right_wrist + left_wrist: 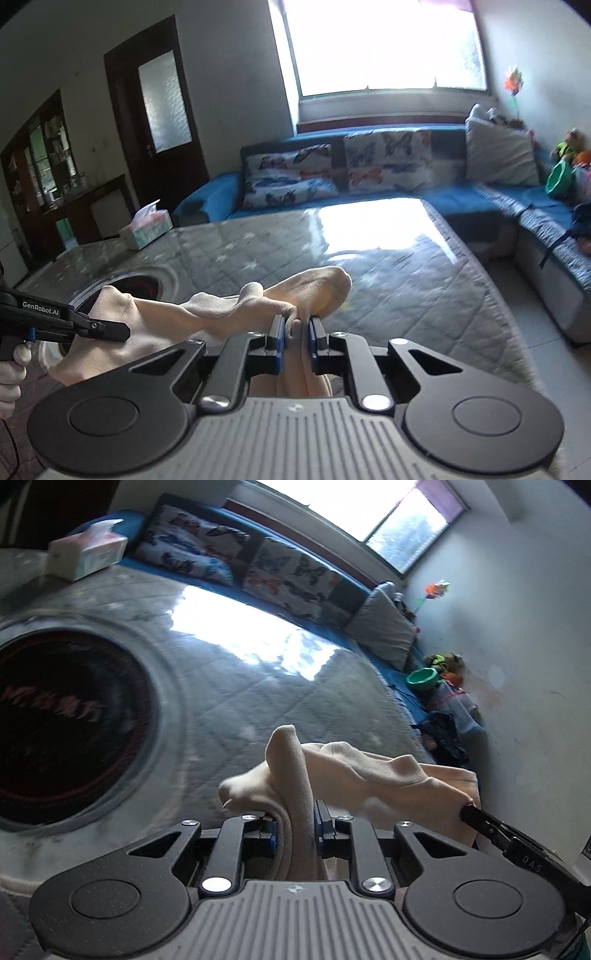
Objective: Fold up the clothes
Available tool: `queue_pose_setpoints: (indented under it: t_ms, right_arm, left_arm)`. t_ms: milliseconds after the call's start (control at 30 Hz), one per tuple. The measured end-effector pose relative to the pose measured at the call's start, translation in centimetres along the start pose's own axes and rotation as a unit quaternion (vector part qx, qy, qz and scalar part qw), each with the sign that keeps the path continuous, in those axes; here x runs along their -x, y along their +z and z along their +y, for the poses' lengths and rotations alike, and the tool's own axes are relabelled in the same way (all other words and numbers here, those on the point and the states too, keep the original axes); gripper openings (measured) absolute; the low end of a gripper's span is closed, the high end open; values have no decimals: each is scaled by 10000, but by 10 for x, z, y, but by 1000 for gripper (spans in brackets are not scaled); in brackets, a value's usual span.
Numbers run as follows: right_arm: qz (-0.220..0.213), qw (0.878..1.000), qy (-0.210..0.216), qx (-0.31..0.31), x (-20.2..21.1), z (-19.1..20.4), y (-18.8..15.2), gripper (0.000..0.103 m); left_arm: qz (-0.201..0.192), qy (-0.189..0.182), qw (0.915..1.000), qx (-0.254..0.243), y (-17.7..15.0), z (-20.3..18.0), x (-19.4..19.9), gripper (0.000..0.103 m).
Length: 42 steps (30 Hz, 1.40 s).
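The left claw was clamped on a bunched fold of the cream garment, low in the centre of the left wrist view. The right claw likewise pinched another gathered part of the same cloth, low in the centre of its own view. The garment hung stretched between them above the quilt-patterned glass table. A tissue box sat on the table at the middle left, with a blue sofa behind.
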State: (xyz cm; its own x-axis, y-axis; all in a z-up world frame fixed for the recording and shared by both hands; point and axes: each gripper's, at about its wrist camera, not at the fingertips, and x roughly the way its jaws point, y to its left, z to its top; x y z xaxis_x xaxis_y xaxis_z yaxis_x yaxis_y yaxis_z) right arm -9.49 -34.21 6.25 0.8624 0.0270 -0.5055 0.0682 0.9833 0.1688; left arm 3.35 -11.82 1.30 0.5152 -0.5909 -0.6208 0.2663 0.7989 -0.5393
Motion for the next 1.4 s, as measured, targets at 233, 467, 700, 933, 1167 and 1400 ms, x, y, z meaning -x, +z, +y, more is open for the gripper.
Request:
queue_pose_setpoints:
  t_ms: [233, 467, 700, 933, 1167, 1400]
  right_arm:
    - [-271, 9987, -443, -14, 33, -22, 10, 12]
    - [-382, 9956, -848, -115, 53, -52, 15, 11]
    - [-423, 9932, -1054, -251, 53, -77, 17, 12]
    - [-323, 9923, -1169, -270, 46, -90, 15, 12]
    - [-12, 9912, -1285, -322, 25, -101, 5, 12]
    - [354, 9869, -1516, -418, -4, -115, -13, 12]
  left_arm:
    - [88, -265, 9991, -310, 4, -37, -16, 20]
    - [183, -449, 9975, -521, 9, -74, -36, 20]
    - [283, -476, 9963, -659, 15, -97, -54, 20]
    - [477, -416, 9956, -686, 12, -107, -70, 20]
    - [842, -332, 9942, -574, 2, -100, -92, 20]
    - [1207, -247, 9913, -461, -7, -92, -113, 20]
